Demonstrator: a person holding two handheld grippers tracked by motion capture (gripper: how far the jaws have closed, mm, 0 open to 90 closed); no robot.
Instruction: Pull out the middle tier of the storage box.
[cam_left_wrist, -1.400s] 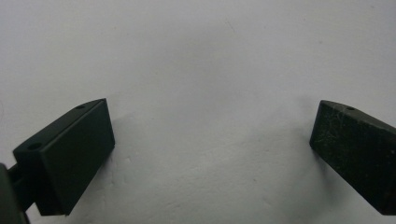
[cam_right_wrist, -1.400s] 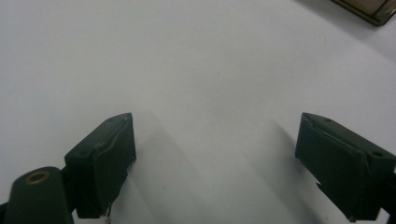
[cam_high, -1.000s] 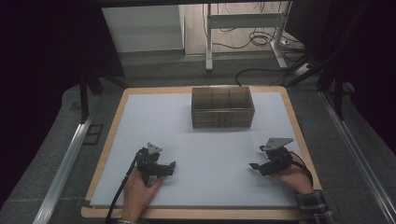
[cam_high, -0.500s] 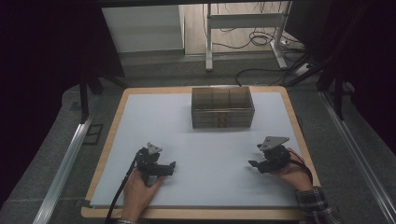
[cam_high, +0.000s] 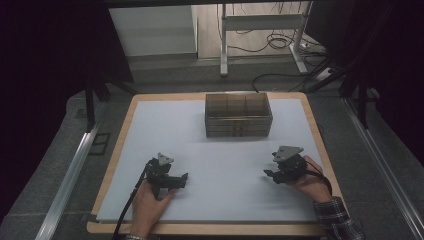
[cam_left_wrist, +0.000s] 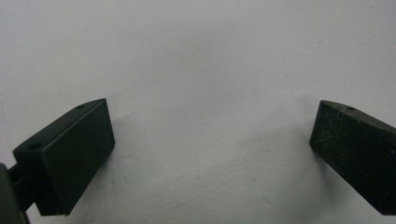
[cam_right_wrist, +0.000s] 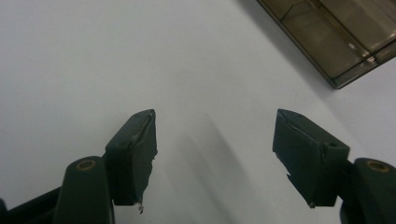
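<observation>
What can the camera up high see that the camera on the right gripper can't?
The high view takes in both hands, the left gripper, the whole brown divided box, the board's wooden rim and the floor with cables. The right gripper view gives its own two black jaws up close, standing apart with nothing between them. Both views have the white table sheet and the box; the gripper view catches just its corner.

Dim room: grey floor (cam_high: 60, 165), cables (cam_high: 280, 42) beyond a white-legged desk frame (cam_high: 223, 45).
</observation>
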